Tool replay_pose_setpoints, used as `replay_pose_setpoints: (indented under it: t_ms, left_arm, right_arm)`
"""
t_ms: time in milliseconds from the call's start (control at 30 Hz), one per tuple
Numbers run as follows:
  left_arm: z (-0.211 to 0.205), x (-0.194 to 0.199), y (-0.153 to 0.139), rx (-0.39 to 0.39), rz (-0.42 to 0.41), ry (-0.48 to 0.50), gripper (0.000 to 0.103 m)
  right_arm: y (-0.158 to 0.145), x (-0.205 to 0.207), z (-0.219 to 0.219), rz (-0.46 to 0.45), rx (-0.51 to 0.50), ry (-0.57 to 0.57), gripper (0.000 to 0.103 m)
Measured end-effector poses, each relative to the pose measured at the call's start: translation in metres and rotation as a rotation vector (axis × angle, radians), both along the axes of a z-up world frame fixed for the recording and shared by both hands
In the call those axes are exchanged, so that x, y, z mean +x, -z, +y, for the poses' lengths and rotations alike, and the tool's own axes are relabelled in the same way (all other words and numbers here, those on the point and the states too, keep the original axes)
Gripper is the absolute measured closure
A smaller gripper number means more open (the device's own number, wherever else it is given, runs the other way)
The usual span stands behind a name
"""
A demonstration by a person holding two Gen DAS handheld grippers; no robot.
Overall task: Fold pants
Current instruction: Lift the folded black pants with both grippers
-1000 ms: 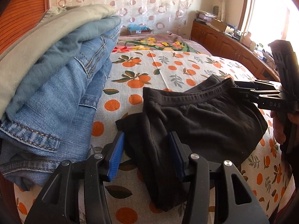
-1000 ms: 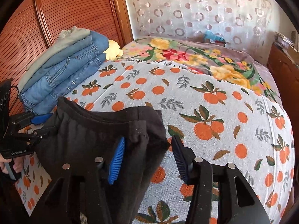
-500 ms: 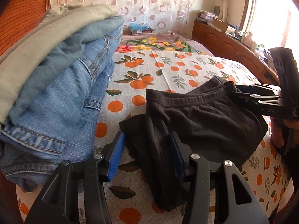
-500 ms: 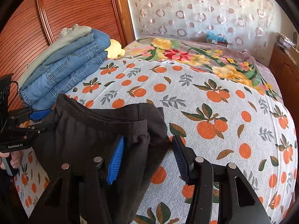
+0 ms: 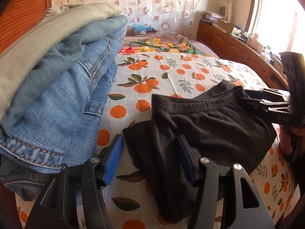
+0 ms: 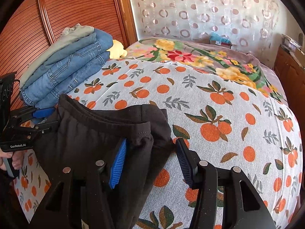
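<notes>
Black pants [image 5: 209,126] lie folded into a thick bundle on the orange-print bedspread [image 5: 171,72], waistband to the far side. My left gripper [image 5: 149,143] straddles the bundle's near left corner. Its jaws are opening: the left pad [image 5: 114,158] stands clear of the cloth and the right one rests beside it. My right gripper [image 6: 151,145] is open around the other end of the pants [image 6: 85,137]. Cloth lies against its blue pad [image 6: 118,164], and bedspread shows in front of the dark one. Each gripper appears in the other's view, the right gripper [image 5: 246,96] and the left gripper [image 6: 49,120].
A stack of folded jeans [image 5: 57,95] topped by a grey-green garment lies just left of the pants, against the wooden headboard [image 6: 76,9]. A floral blanket [image 6: 200,57] and a yellow plush [image 6: 117,49] lie farther up the bed. A wooden cabinet [image 5: 228,42] lines the right wall.
The left gripper's jaws have widened, and its left pad now stands off the pants' edge. The pants and the right gripper have stayed put.
</notes>
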State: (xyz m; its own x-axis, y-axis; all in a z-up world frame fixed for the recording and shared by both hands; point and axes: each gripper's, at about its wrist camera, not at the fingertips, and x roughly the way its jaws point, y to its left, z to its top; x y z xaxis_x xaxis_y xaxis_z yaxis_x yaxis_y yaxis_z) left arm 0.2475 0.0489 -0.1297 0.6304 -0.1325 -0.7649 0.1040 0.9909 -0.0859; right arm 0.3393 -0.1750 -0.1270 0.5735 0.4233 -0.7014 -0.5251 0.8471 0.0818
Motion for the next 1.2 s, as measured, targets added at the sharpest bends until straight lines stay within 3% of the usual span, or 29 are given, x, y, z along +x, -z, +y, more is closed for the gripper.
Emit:
replay_pose_setpoints:
  t_ms: [100, 400, 567, 933, 1200]
  left_arm:
    - [0.0, -0.002, -0.001, -0.046, -0.002, 0.027, 0.053]
    - [-0.007, -0.007, -0.005, -0.085, -0.021, 0.078, 0.085]
    - [-0.012, -0.009, -0.011, -0.099, -0.042, 0.104, 0.087]
    - [-0.01, -0.011, -0.013, -0.114, -0.05, 0.113, 0.092]
    - [-0.013, -0.03, -0.04, -0.144, -0.133, 0.12, 0.094]
  right_arm:
    - [0.0, 0.0, 0.0, 0.0, 0.0, 0.0, 0.049]
    - [0.0, 0.0, -0.001, 0.002, 0.003, 0.0, 0.049]
    - [0.0, 0.001, -0.002, 0.005, 0.01, -0.002, 0.05]
    - [-0.001, -0.003, -0.007, 0.026, 0.061, -0.06, 0.087]
    - [-0.029, -0.022, -0.009, -0.045, 0.095, -0.069, 0.09]
